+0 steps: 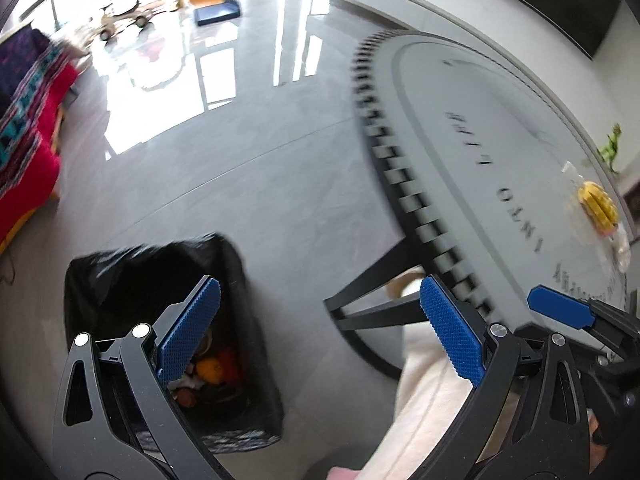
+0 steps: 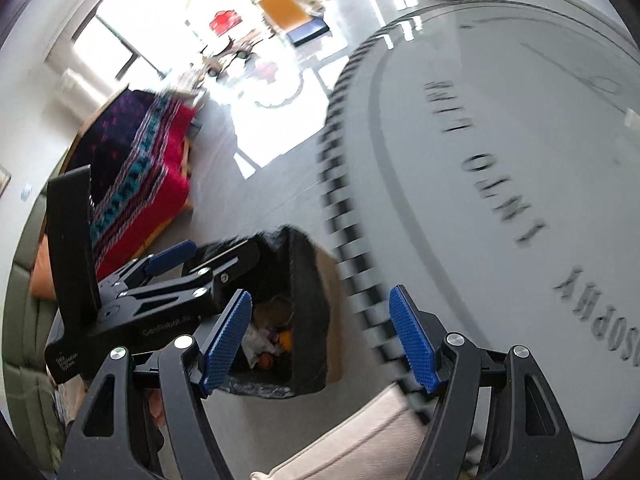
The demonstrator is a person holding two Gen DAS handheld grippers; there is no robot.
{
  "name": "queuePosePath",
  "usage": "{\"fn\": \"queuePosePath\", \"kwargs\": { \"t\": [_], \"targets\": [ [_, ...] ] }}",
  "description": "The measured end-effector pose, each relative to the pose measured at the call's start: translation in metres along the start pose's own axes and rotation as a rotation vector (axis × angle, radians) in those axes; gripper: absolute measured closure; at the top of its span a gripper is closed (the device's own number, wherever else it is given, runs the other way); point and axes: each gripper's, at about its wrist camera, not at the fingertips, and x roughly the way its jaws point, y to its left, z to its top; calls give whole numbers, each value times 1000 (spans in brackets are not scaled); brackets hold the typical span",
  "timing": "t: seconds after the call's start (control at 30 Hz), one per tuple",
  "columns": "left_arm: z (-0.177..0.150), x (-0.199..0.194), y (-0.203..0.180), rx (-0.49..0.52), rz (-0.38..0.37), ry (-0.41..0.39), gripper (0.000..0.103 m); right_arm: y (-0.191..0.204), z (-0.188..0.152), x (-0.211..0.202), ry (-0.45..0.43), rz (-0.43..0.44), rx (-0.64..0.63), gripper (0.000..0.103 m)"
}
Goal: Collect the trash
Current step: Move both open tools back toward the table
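A piece of trash (image 1: 596, 204), a yellow ridged item inside a crumpled clear wrapper, lay at the far right of your left wrist view, on the round grey table (image 1: 480, 152) near its edge. Motion blur softened its outline, so nothing finer could be made out. Just above it in the frame stood a small green figure (image 1: 612, 144), also blurred.

The table filled the right side of both views, with dark lettering across its top and a black-and-grey notched band around its rim.

At the lower left of your left wrist view, a bin lined with a black bag (image 1: 168, 320) stood on the glossy grey floor (image 1: 240, 160). Inside it you could see mixed rubbish (image 1: 212, 372): something orange, something red and pale crumpled scraps. In your right wrist view the same bin appeared at lower centre, beside the table's rim.

Your left gripper (image 1: 320, 332) was spread wide with nothing between its blue pads, one pad in front of the bin and the other in front of the table edge. Your right gripper (image 2: 320, 340) was likewise spread apart and empty. A cream fabric (image 1: 432, 392) ran along the bottom of both views.

At the left of both frames a patterned red and dark blanket (image 2: 152, 168) covered a piece of furniture.
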Motion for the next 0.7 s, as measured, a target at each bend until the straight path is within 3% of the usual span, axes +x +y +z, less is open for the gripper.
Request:
{"fn": "queuePosePath", "kwargs": {
  "t": [0.7],
  "targets": [
    [57,48,-205,349,-144,38,6,-199,16,-98,-193,-226,337,31]
  ]
}}
